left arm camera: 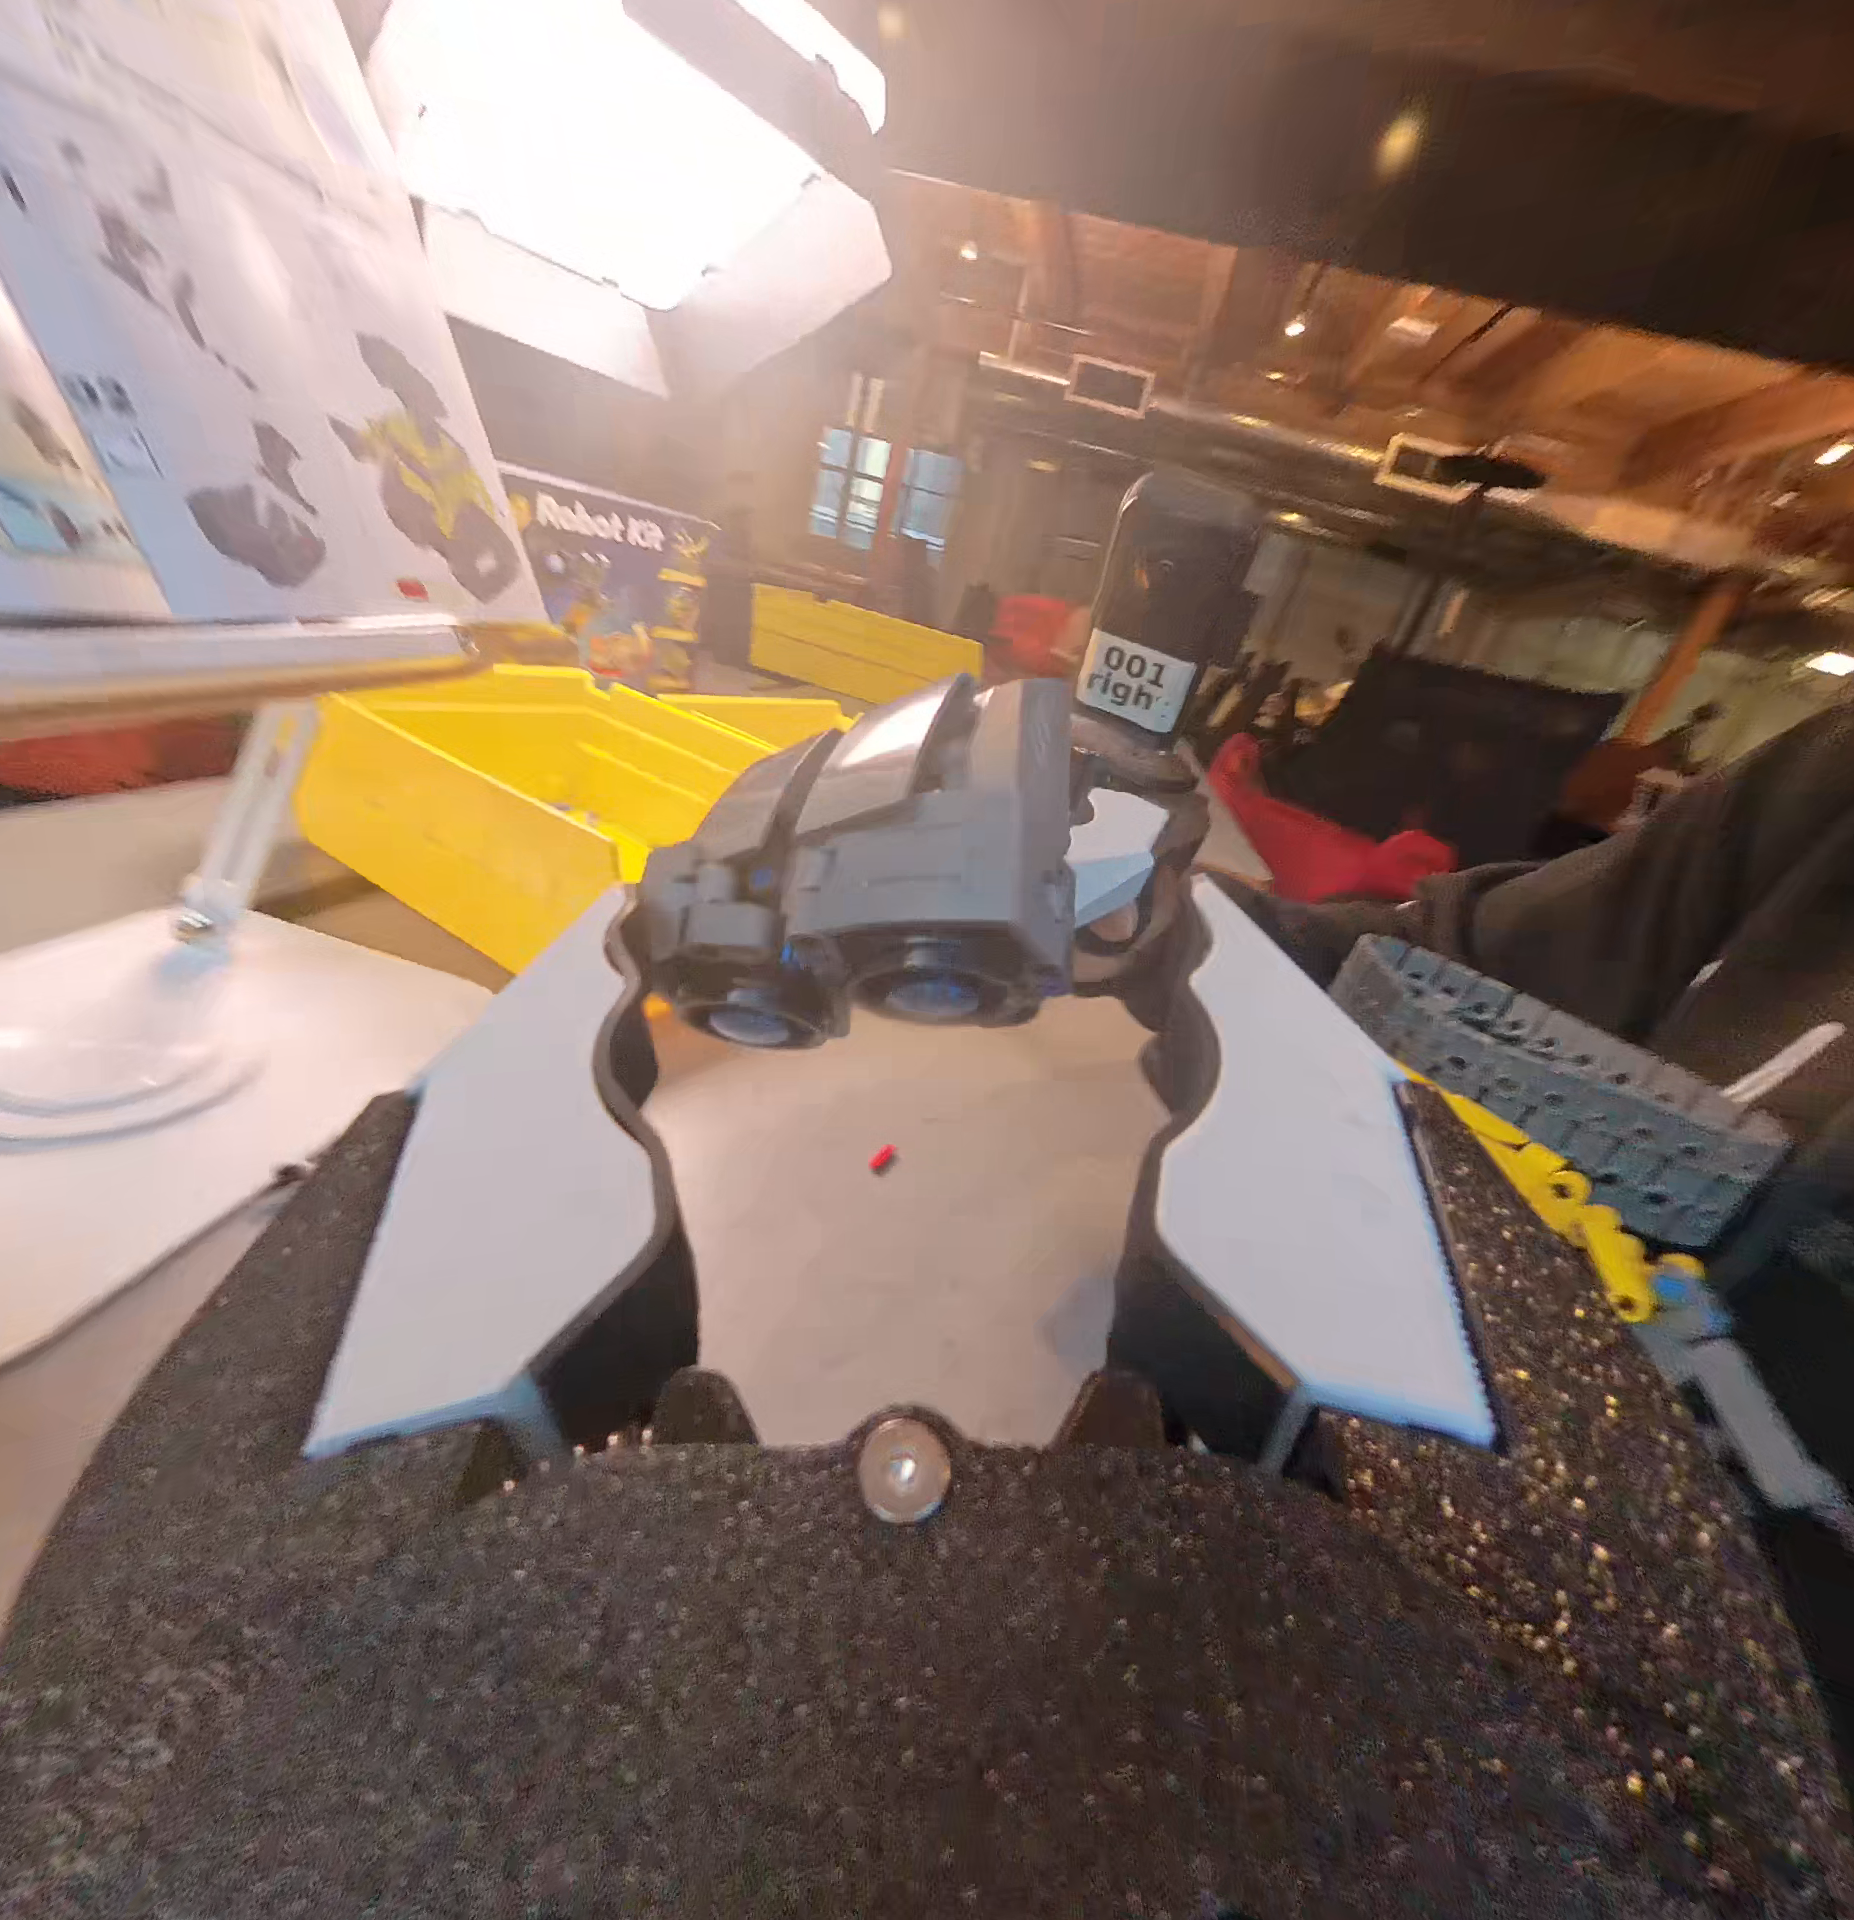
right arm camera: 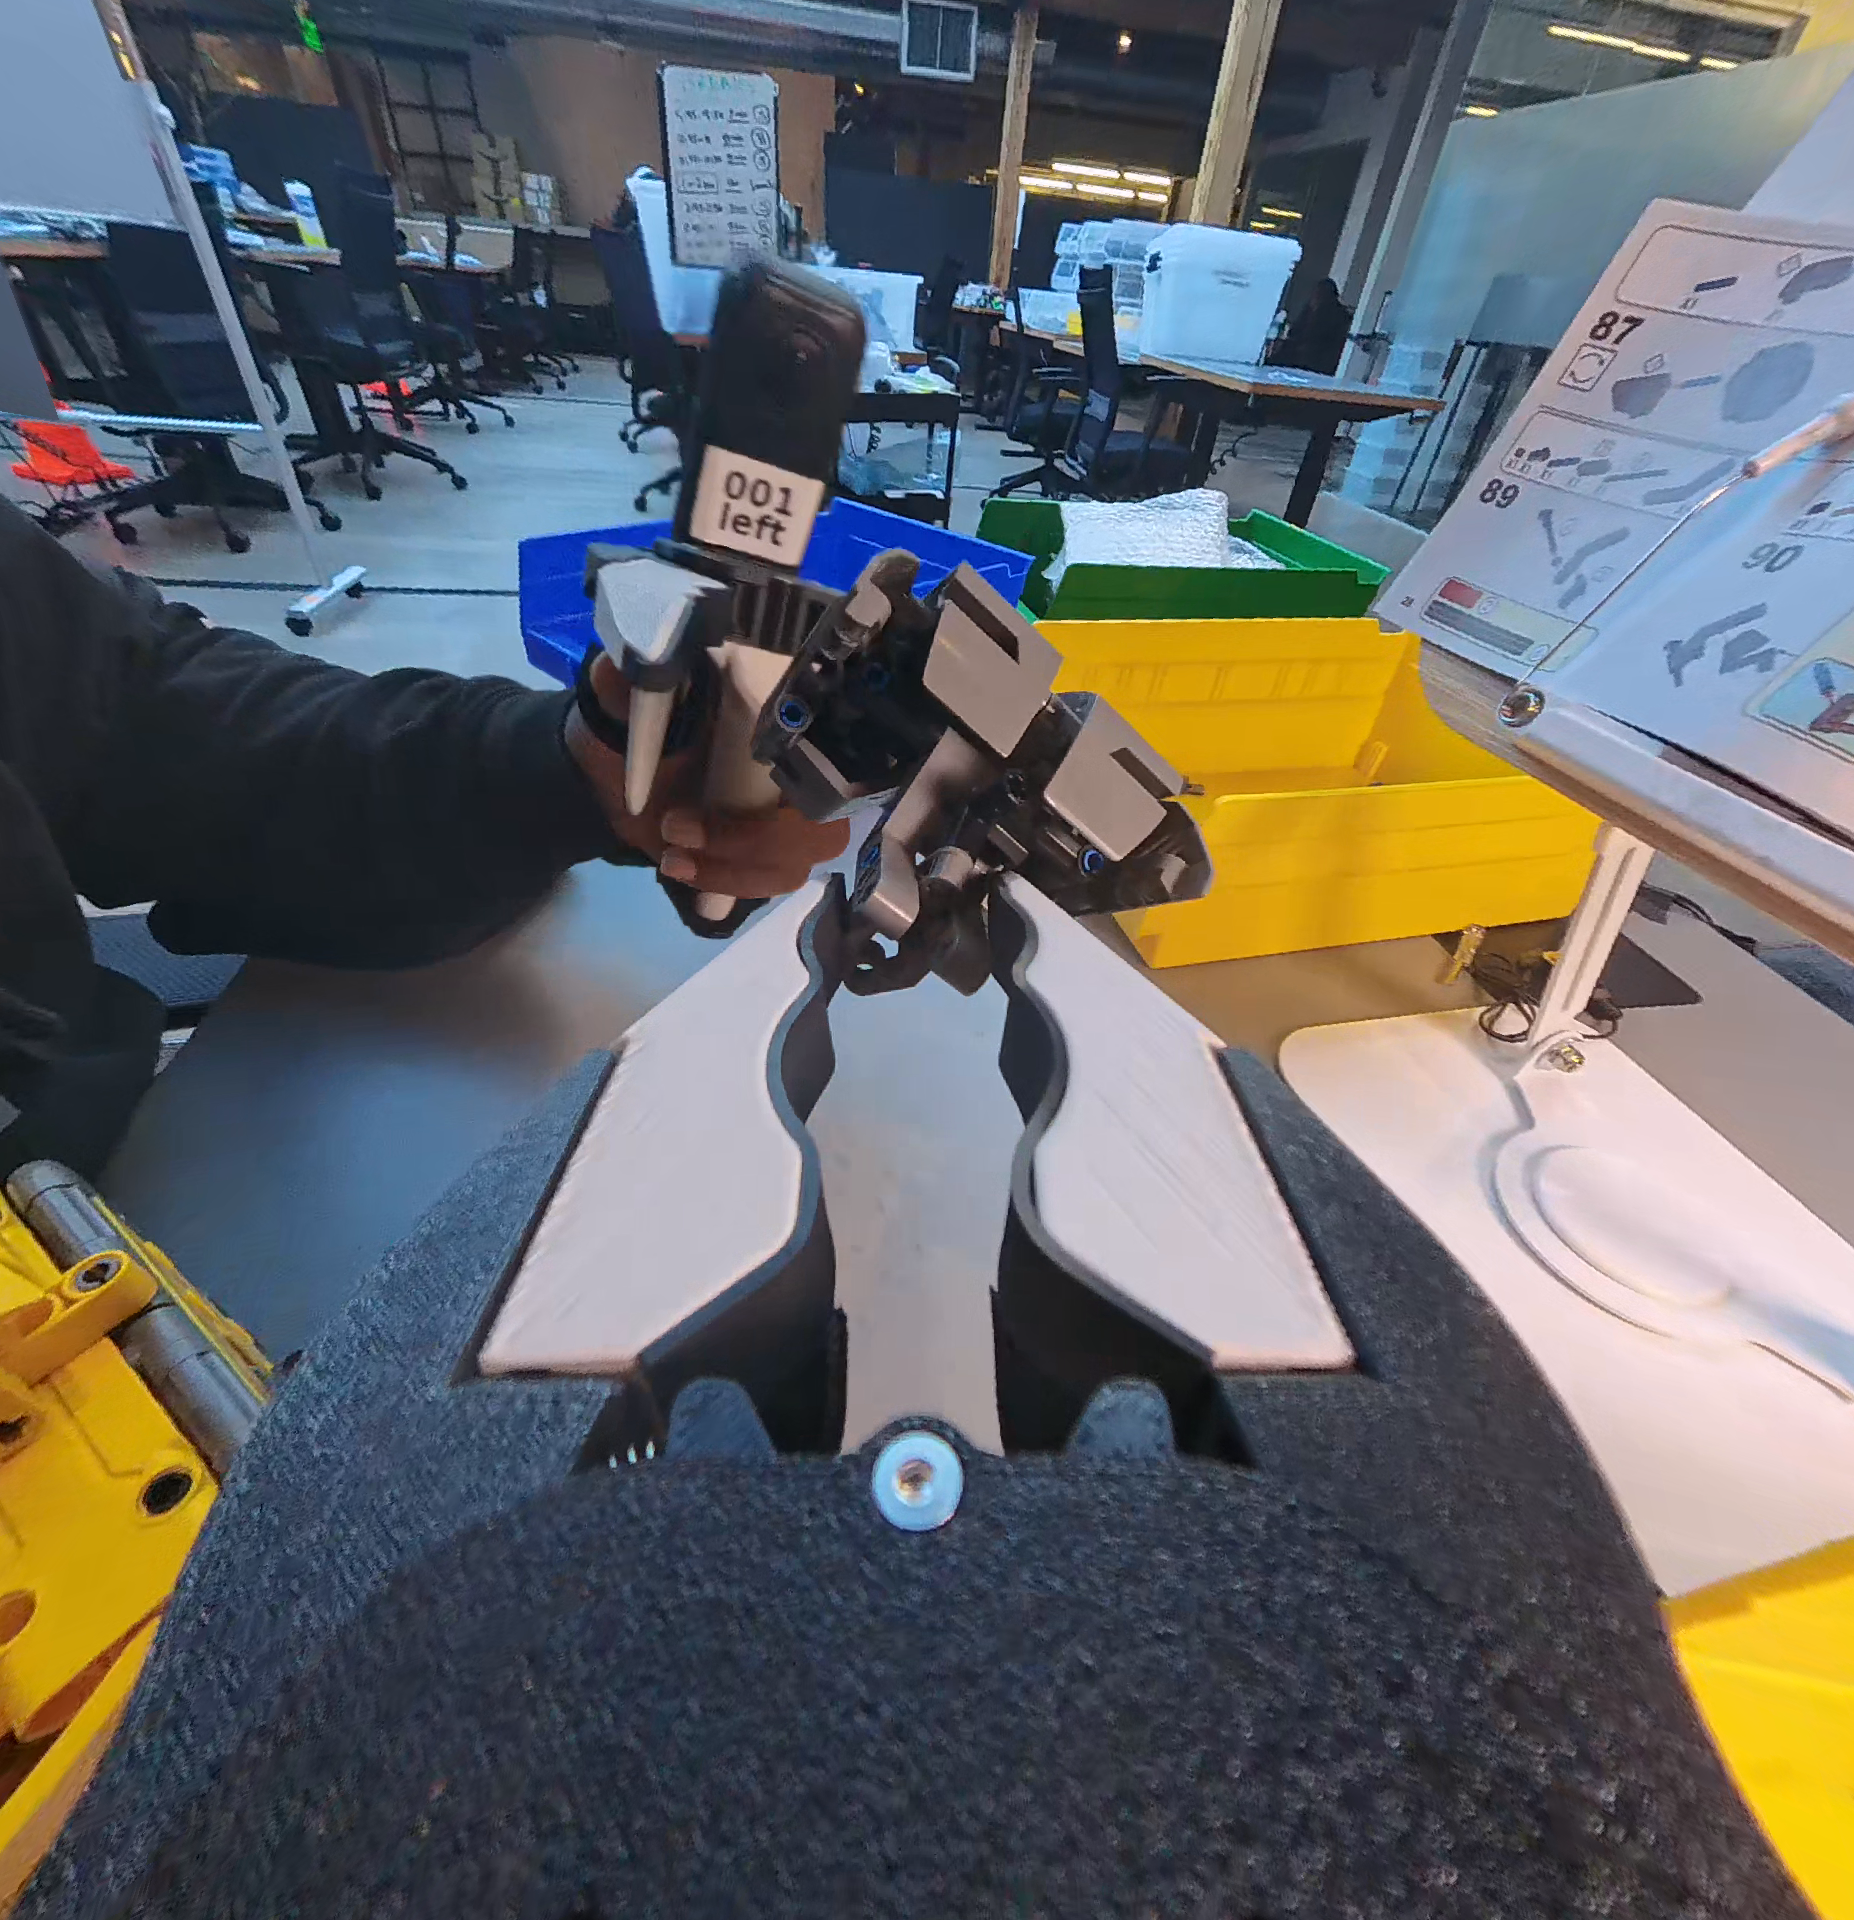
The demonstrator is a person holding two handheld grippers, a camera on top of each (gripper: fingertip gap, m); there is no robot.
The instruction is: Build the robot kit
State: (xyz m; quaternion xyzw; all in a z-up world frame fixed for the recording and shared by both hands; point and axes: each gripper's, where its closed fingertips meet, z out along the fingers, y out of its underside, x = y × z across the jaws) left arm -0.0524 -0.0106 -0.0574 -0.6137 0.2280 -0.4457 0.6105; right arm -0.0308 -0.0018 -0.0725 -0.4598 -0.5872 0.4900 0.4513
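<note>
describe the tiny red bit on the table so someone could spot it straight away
Start at the pale table in the left wrist view, between the left claw fingers. Below the grey brick assembly lies a tiny red piece, alone on the surface, the only red thing there.

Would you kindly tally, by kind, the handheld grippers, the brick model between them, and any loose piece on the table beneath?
Handheld two-finger grippers: 2, the left gripper and the right gripper
Grey brick-built model: 1
Small red loose piece: 1
Total: 4
</note>
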